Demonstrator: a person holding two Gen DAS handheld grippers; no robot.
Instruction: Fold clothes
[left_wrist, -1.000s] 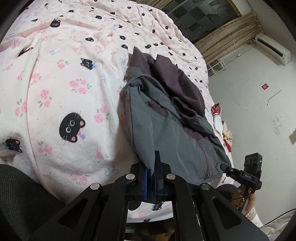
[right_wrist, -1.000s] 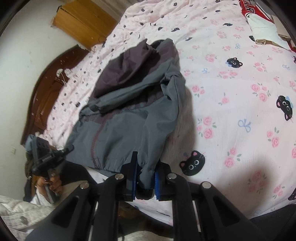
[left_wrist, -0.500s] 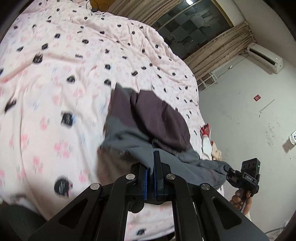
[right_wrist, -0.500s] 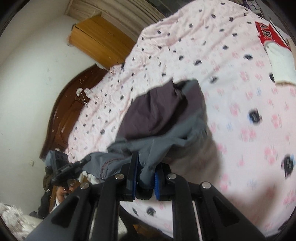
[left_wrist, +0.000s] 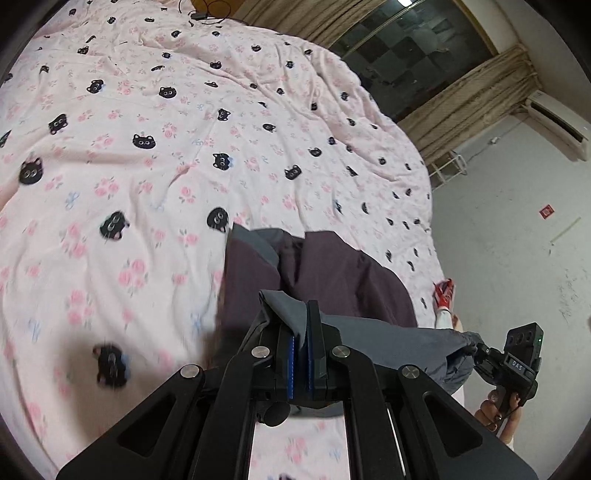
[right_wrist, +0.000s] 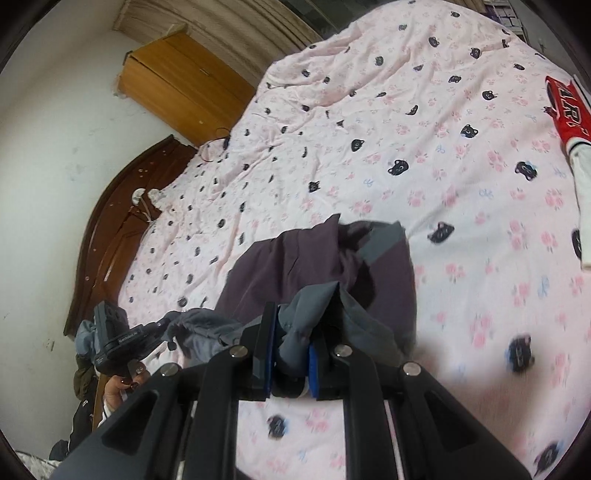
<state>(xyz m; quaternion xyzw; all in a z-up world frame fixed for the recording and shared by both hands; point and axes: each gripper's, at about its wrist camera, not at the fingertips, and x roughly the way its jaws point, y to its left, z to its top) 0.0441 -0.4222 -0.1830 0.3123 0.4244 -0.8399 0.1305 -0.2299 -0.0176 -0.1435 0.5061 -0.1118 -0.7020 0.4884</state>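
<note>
The bed lies bare toward its head and across its middle; only the jacket near the foot edge and a red-and-white garment at one side edge obstruct.

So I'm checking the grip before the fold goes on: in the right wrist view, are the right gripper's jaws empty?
No, the right gripper is shut on a bunched fold of the grey jacket, with fabric filling the gap between its blue pads.

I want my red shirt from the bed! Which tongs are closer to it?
Right. The right tongs grip the jacket on the side where the red shirt lies; the left tongs grip its other end, farther from the shirt.
</note>
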